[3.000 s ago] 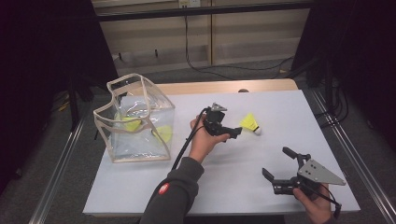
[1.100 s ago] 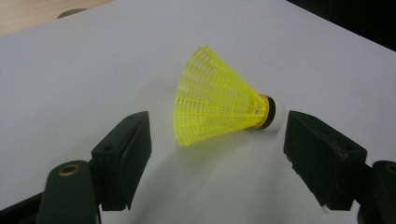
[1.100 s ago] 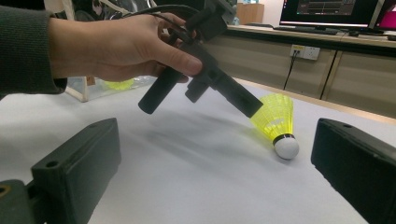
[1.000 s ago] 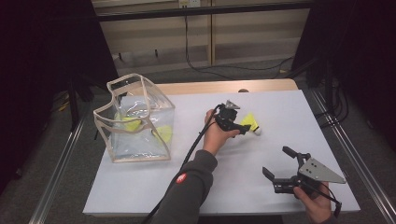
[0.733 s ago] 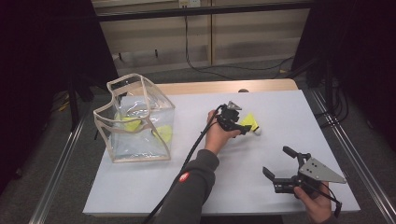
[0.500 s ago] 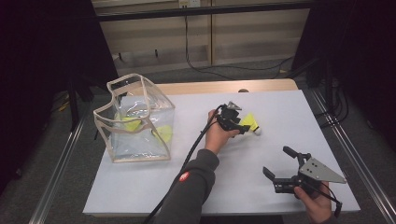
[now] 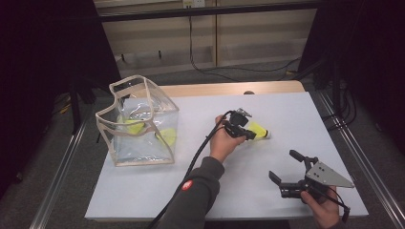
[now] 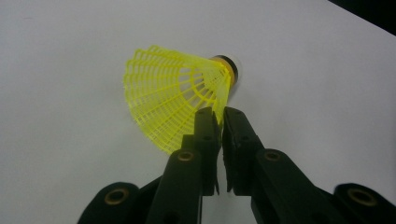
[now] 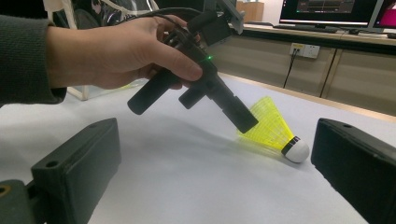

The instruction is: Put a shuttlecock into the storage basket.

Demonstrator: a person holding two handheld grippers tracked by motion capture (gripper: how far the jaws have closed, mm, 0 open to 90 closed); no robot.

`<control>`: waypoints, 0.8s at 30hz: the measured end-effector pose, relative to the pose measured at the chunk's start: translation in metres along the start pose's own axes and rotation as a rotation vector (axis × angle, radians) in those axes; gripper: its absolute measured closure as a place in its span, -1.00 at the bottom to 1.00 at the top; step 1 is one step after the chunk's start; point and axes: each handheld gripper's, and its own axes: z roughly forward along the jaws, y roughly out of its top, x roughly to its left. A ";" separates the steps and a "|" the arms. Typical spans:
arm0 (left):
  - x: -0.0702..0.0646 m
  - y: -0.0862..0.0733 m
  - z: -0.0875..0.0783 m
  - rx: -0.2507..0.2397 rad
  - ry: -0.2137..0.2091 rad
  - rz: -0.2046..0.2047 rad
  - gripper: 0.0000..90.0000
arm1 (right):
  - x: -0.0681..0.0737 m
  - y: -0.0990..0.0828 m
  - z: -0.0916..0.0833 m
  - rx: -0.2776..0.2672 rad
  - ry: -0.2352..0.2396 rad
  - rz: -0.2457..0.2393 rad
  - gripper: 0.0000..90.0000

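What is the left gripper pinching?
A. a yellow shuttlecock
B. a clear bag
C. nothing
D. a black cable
A: in the left gripper view the left gripper has just closed its jaws on the skirt edge of the yellow shuttlecock, which lies on the table.

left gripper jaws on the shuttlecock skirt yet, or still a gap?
Touching. In the left gripper view the left gripper has its jaws, which have just been closing, pinched on the rim of the yellow shuttlecock skirt, mesh between them; the shuttlecock lies on the table.
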 end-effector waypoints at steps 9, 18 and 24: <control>-0.002 0.000 0.014 -0.066 -0.011 -0.013 0.65 | 0.001 0.000 0.001 0.006 0.006 -0.001 -0.97; -0.003 0.001 0.021 -0.107 -0.018 -0.051 0.96 | 0.000 0.000 0.000 -0.001 0.003 0.001 -0.97; -0.009 0.005 0.005 -0.071 -0.036 -0.062 0.98 | 0.000 0.000 -0.001 -0.001 0.003 -0.004 -0.97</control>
